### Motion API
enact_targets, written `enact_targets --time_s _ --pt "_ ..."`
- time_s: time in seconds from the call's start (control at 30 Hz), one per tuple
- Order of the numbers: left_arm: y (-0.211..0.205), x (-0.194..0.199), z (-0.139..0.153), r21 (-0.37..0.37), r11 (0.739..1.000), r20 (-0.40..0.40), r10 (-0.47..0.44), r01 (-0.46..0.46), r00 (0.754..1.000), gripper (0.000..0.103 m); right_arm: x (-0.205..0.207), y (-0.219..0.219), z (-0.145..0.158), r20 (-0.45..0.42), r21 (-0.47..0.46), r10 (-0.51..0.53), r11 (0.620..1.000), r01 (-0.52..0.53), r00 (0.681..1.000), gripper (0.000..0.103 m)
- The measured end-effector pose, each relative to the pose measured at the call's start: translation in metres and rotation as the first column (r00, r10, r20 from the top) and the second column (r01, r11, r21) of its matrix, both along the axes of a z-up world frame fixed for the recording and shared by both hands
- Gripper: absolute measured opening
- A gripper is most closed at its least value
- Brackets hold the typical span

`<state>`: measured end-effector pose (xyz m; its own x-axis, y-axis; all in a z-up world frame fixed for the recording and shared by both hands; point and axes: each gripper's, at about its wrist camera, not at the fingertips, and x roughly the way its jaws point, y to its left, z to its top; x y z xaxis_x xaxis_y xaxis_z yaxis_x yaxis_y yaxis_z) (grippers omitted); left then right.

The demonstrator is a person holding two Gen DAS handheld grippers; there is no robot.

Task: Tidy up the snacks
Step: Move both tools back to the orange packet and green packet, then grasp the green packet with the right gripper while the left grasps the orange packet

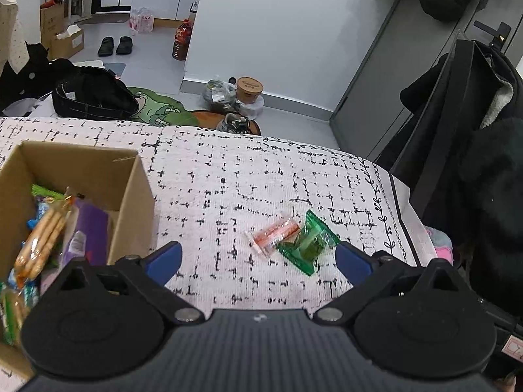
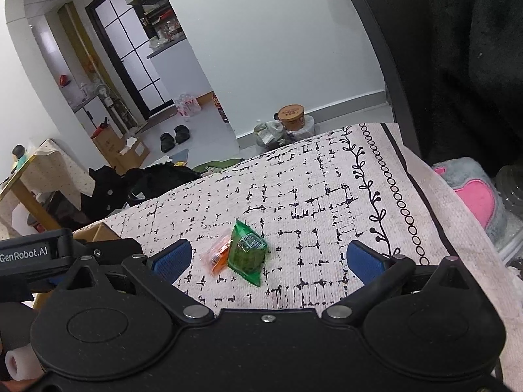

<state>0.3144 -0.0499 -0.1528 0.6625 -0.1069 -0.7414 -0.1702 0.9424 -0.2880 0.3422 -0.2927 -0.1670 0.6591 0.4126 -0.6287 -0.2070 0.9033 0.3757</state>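
My tongs are black with blue pads [image 1: 165,259]. The cloth [image 1: 248,176] is white with broken black grid marks and a black vine border on its right edge. One snack packet is green [image 1: 309,245], the other clear with orange print [image 1: 274,233]. Brown cardboard box [image 1: 130,196], purple pack [image 1: 90,238] inside.

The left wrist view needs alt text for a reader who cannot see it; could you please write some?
An open left gripper hovers over a patterned tablecloth where a green snack packet and an orange-and-clear snack packet lie touching. At left, an open cardboard box holds more snacks.
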Motion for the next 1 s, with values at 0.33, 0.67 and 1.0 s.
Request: enact_targets --time_s 0.33,0.67,1.0 --pt "0.007 0.036 -0.03 -0.02 1.0 -0.046 -0.023 0.022 0.999 0.083 0.028 0.018 -0.026 -0.095 0.027 0.036 0.999 -0.034 0.995 0.075" --pt "0.023 0.058 -0.04 -0.035 0.999 -0.068 -0.006 0.003 0.998 0.06 0.048 0.054 -0.044 -0.109 0.005 0.081 0.997 -0.081 0.991 0.066" --pt "0.009 0.074 -0.047 -0.054 0.997 -0.079 -0.065 0.061 0.995 0.06 0.047 0.031 -0.038 -0.127 -0.024 0.054 0.998 -0.058 0.99 0.032"
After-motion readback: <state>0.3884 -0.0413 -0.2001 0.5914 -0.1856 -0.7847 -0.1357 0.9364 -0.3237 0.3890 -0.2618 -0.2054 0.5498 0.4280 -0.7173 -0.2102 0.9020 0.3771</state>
